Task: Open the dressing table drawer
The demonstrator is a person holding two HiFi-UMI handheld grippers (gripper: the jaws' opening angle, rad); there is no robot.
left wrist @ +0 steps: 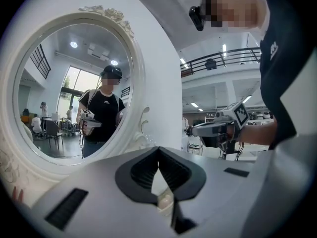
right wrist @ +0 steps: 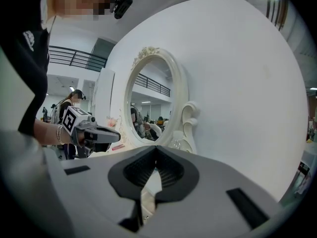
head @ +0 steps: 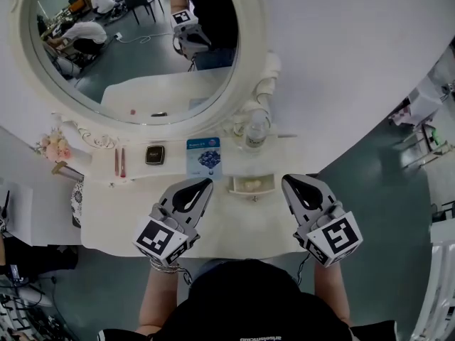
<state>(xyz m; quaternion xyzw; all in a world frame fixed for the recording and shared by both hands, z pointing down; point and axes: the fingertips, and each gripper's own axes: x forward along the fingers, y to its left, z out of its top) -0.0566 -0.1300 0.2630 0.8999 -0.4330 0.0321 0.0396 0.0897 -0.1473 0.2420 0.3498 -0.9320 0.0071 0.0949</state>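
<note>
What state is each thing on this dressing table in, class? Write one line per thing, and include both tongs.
Left tongs: shut, holding nothing.
Right tongs: shut, holding nothing.
Small drawer: pulled out, with pale things inside.
Clear bottle: standing upright.
Dark compact: lying flat, lid closed.

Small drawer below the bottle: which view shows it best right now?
Head view: the small drawer shows in full from above, pulled out, with pale things inside. Both gripper views aim higher, at the mirror; neither clearly shows the drawer.
</note>
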